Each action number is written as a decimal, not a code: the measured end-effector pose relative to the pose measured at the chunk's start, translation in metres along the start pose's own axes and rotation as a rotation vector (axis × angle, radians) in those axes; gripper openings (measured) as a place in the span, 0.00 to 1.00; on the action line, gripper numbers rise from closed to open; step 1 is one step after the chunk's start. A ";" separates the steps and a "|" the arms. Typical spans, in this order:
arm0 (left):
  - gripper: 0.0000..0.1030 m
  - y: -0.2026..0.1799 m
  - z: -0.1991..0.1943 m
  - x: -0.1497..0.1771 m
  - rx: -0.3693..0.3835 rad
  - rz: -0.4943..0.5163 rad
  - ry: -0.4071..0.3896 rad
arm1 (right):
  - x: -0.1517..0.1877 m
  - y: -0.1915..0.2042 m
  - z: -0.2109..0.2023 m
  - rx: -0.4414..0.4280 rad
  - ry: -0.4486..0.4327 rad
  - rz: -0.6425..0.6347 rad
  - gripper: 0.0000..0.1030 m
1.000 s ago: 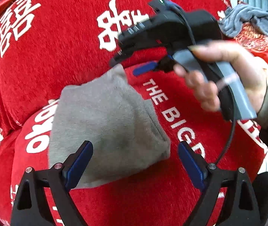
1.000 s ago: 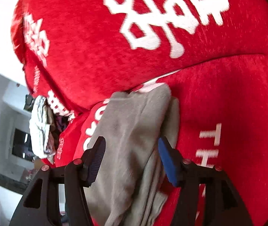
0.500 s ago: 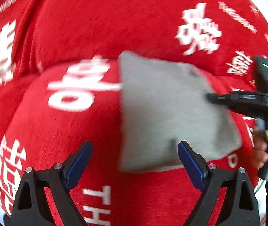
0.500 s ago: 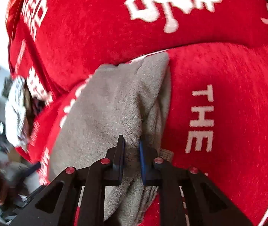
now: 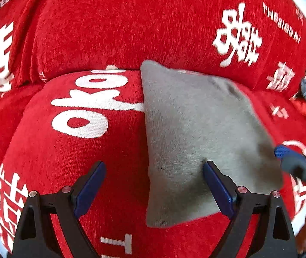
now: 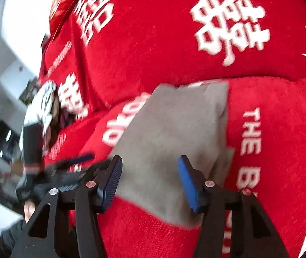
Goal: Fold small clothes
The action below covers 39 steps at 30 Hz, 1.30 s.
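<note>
Cloth (image 5: 198, 133) lies folded on the red cover (image 5: 114, 34), straddled by both spread, empty grippers: left (image 5: 153, 190), right (image 6: 150, 182). Best pressed flat, then squared at its edges.

Bright daylight, saturated colour on red plush cover with white lettering (image 5: 114, 32). My fingers (image 5: 217, 189) cast soft shadow on folded grey fleece garment (image 5: 196, 133). Fisheye bends edges, corners black. Right view motion-blurred; white room at left (image 6: 6, 49) overexposed, smeared. Lettering at right edge of left view blurred.
</note>
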State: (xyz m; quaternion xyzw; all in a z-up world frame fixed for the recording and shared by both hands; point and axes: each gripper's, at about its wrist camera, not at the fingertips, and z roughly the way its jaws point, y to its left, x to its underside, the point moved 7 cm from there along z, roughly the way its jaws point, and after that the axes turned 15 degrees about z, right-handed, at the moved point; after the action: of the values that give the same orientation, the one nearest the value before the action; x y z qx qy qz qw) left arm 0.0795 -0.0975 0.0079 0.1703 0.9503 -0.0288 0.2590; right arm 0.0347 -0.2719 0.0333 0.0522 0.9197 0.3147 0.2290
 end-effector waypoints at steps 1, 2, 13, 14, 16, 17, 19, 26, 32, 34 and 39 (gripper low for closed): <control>0.90 -0.001 0.004 0.002 -0.013 0.010 0.010 | 0.004 -0.005 0.007 0.026 0.010 0.008 0.56; 0.90 -0.001 0.007 0.005 -0.021 0.016 0.017 | 0.007 -0.019 0.013 0.081 0.017 0.031 0.56; 0.90 -0.002 0.001 -0.001 -0.012 0.059 -0.029 | -0.015 -0.005 -0.008 0.042 -0.072 -0.021 0.57; 0.90 -0.001 0.004 -0.005 -0.017 0.060 -0.024 | -0.023 -0.002 -0.004 0.044 -0.071 -0.022 0.57; 0.90 0.000 0.010 -0.011 -0.006 0.050 -0.014 | -0.035 -0.003 0.011 0.053 -0.041 -0.011 0.57; 0.90 0.001 0.013 -0.014 0.004 0.042 -0.010 | -0.041 -0.005 0.019 0.071 -0.026 -0.004 0.57; 0.90 0.003 0.020 -0.019 0.009 0.035 0.001 | -0.048 -0.014 0.042 0.109 0.012 0.020 0.57; 0.90 0.004 0.042 -0.030 0.032 0.046 0.015 | -0.079 -0.036 0.071 0.125 0.016 0.068 0.57; 0.99 0.008 0.057 -0.036 0.052 0.038 0.027 | -0.091 -0.041 0.081 0.091 0.056 0.082 0.57; 0.99 0.011 0.058 -0.037 0.089 0.031 0.037 | -0.097 -0.046 0.068 0.041 0.037 0.169 0.56; 0.99 0.028 0.051 -0.043 0.144 -0.026 0.030 | -0.099 -0.060 0.033 0.108 -0.059 0.208 0.63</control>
State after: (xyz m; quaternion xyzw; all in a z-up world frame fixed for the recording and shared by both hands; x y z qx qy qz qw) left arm 0.1483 -0.0920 -0.0133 0.1765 0.9517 -0.0977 0.2313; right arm 0.1405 -0.3249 0.0125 0.1689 0.9178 0.2850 0.2187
